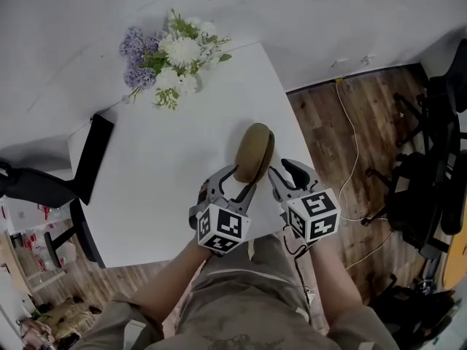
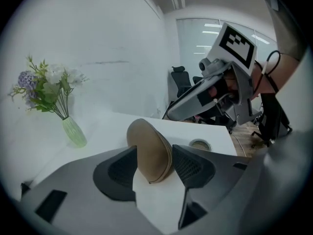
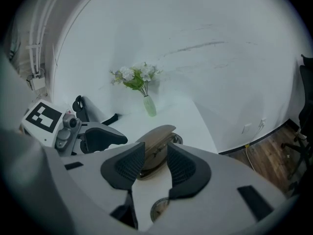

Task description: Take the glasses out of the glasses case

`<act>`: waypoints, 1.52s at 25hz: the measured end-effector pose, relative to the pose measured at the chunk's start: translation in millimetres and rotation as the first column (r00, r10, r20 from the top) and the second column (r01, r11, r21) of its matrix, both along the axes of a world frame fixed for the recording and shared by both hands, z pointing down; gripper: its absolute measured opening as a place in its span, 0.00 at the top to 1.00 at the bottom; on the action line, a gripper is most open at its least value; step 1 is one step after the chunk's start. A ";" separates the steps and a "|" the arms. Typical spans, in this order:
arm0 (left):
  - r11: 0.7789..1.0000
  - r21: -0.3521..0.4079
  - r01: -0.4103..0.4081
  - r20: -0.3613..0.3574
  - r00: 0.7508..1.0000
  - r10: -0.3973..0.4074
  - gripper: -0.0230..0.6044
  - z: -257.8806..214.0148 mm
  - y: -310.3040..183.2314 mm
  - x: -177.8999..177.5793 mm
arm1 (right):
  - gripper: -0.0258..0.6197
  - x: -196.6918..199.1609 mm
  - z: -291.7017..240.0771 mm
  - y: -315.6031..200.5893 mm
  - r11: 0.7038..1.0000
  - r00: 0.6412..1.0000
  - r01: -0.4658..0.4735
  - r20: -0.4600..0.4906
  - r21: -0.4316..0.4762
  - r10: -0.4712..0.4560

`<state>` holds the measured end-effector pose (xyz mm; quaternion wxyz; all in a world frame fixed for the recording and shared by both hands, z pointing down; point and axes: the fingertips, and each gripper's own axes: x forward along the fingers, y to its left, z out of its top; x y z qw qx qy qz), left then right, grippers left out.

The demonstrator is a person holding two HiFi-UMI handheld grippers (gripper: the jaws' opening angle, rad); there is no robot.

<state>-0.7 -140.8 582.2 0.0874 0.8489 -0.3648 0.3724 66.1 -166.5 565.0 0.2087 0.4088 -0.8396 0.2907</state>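
A tan oval glasses case lies on the white table near its front right corner, its lid a little ajar along one side. No glasses show. My left gripper sits at the case's near end. In the left gripper view the case stands between the jaws of my left gripper, which are spread and not clamped on it. My right gripper is just right of the case, open. In the right gripper view the case lies beyond the tips of my right gripper.
A vase of white and purple flowers stands at the table's far edge. A black flat object hangs over the left edge. A round cable grommet is set in the table by the case. Office chairs and a cable are on the wooden floor to the right.
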 end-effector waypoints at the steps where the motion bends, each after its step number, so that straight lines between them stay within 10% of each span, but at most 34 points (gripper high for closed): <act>1: 1.000 -0.001 -0.002 0.013 1.000 0.002 0.57 5.1 -0.4 0.2 | 0.71 0.0 4.0 -0.2 1.000 1.000 0.000 0.002 -0.007 0.000; 12: 0.999 0.025 -0.031 0.076 0.997 0.029 0.52 23.6 -1.9 8.3 | 0.72 -3.7 27.0 -1.4 0.999 1.000 0.012 0.026 -0.049 -0.010; 23: 0.998 0.021 0.061 -0.077 0.995 -0.059 0.64 8.8 -4.0 -6.7 | 0.72 -11.7 26.8 -2.3 0.998 0.999 0.034 0.024 -0.049 -0.033; 29: 0.962 -0.108 0.252 -0.298 0.915 -0.273 0.71 4.0 -8.5 -28.0 | 0.72 -24.7 33.3 -5.9 0.996 0.998 0.042 0.047 -0.076 -0.039; 38: 0.938 -0.157 0.309 -0.376 0.860 -0.346 0.73 1.3 -8.4 -34.6 | 0.74 -45.2 63.4 -19.2 0.979 0.993 0.001 0.117 -0.202 0.023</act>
